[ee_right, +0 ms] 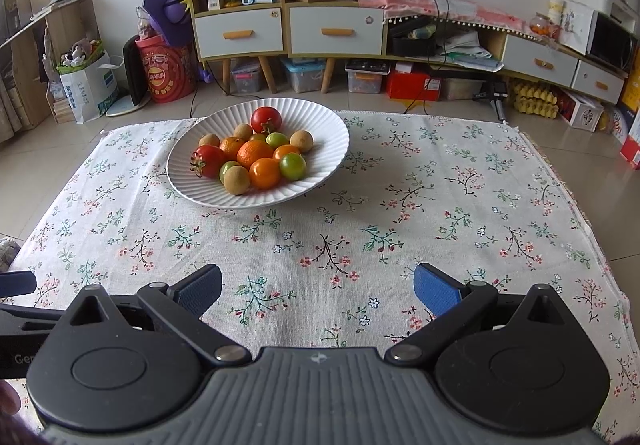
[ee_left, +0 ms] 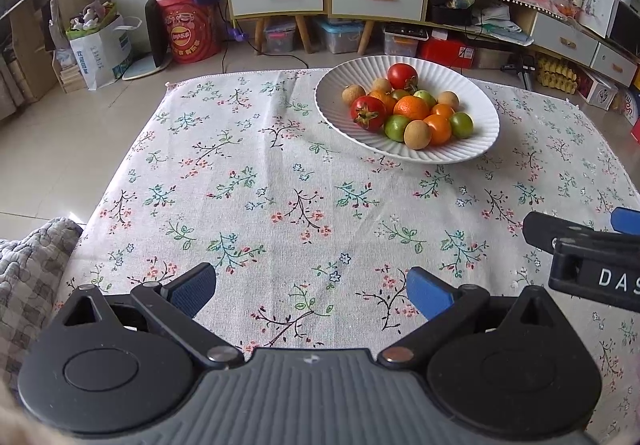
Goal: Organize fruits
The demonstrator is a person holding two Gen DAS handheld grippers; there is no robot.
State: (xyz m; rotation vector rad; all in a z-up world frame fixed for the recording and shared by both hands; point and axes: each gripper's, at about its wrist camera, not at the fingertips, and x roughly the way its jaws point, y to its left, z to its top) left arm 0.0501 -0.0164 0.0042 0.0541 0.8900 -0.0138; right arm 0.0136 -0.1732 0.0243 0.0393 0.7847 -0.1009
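A white ribbed plate (ee_left: pixel 476 149) (ee_right: pixel 320 125) stands at the far side of a floral tablecloth (ee_left: pixel 280 205) (ee_right: pixel 400 225). It holds a pile of fruit: red tomatoes (ee_left: pixel 368 112) (ee_right: pixel 209 161), oranges (ee_left: pixel 411 108) (ee_right: pixel 254 153), green fruits (ee_left: pixel 397 127) (ee_right: pixel 292 166) and small tan fruits (ee_left: pixel 417 134) (ee_right: pixel 237 179). My left gripper (ee_left: pixel 312 291) is open and empty over the near cloth. My right gripper (ee_right: pixel 318 291) is open and empty too, and its side shows at the right edge of the left wrist view (ee_left: pixel 588 257).
The table's far edge drops to a tiled floor (ee_right: pixel 400 101). Behind stand cabinets with drawers (ee_right: pixel 336 29), storage boxes and a red drum (ee_right: pixel 166 73). A grey quilted cloth (ee_left: pixel 28 269) lies left of the table.
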